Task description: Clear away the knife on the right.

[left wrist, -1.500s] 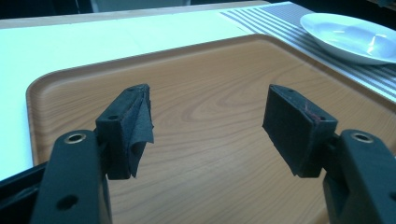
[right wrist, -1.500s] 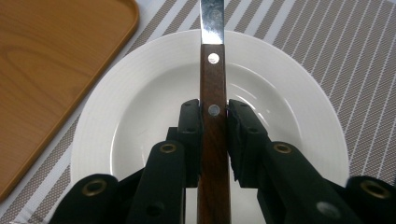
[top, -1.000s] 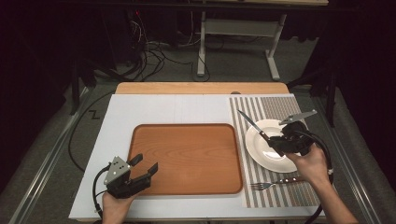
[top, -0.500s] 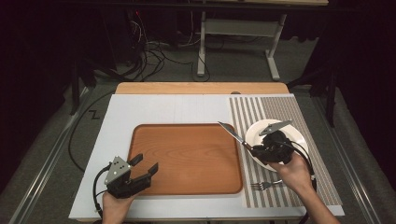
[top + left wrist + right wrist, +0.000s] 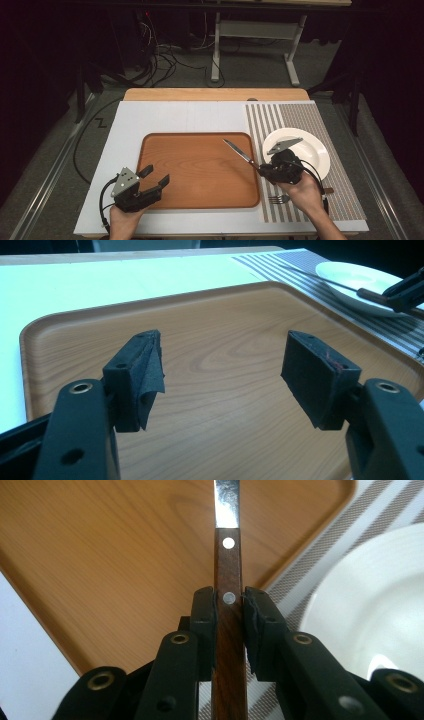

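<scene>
A knife (image 5: 240,152) with a brown wooden handle (image 5: 228,610) and steel blade is clamped in my right gripper (image 5: 266,171), which is shut on the handle. Its blade reaches out over the right side of the wooden tray (image 5: 200,170). The pads (image 5: 205,625) press the handle from both sides. My left gripper (image 5: 156,177) stands open at the tray's near left corner with nothing between its fingers (image 5: 142,375). In the left gripper view the knife (image 5: 340,285) shows far off over the white plate (image 5: 360,285).
A white plate (image 5: 310,147) rests on a striped placemat (image 5: 300,120) right of the tray. A fork (image 5: 280,199) lies on the mat near the front edge. The white board (image 5: 170,115) under everything ends at a wooden strip at the back.
My right gripper has carried the knife leftward and lower, from over the plate to the tray's right edge. The left gripper has stayed put.
</scene>
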The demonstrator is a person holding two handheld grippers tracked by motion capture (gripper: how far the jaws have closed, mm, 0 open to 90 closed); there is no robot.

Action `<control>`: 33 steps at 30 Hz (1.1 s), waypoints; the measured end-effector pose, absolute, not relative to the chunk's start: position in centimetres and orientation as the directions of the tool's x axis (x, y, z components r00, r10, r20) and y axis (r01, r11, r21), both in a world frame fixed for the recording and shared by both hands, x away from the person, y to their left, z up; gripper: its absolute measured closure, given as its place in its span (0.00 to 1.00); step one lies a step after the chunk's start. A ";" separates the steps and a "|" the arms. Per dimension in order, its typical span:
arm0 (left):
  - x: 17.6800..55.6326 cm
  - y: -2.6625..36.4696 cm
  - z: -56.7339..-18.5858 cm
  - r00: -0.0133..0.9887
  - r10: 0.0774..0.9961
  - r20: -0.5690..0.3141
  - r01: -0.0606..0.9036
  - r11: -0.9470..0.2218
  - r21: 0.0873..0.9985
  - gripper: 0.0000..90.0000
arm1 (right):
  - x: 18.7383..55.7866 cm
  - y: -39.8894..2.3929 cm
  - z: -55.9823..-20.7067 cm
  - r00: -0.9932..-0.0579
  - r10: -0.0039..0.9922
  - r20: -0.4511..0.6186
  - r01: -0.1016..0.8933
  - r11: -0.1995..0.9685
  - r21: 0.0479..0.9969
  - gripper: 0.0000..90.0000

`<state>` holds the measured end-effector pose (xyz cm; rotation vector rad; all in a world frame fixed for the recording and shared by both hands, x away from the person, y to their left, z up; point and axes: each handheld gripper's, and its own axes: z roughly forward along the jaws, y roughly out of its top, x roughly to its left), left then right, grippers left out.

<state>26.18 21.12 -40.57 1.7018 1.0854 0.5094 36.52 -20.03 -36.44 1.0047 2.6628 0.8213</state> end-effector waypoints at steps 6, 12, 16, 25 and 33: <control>26.2 21.1 -40.6 0.506 0.848 -0.158 0.423 -0.085 0.902 0.37 | 36.6 -19.0 -37.0 -0.763 0.646 0.027 0.555 0.633 0.540 0.86; 26.2 21.2 -40.6 0.505 0.848 -0.162 0.423 -0.079 0.903 0.37 | 36.5 -17.3 -37.9 -0.778 0.627 0.029 0.549 0.657 0.517 0.86; 26.5 21.3 -40.6 0.503 0.846 -0.175 0.429 -0.068 0.901 0.37 | 36.8 -16.3 -38.6 -0.790 0.613 0.030 0.542 0.673 0.503 0.86; 26.2 21.3 -40.5 0.510 0.844 -0.167 0.419 -0.074 0.905 0.37 | 36.5 -14.6 -39.8 -0.801 0.598 0.023 0.536 0.699 0.473 0.86; 26.2 21.2 -40.5 0.518 0.840 -0.163 0.417 -0.082 0.905 0.37 | 36.3 -14.4 -40.3 -0.805 0.593 -0.009 0.524 0.718 0.457 0.85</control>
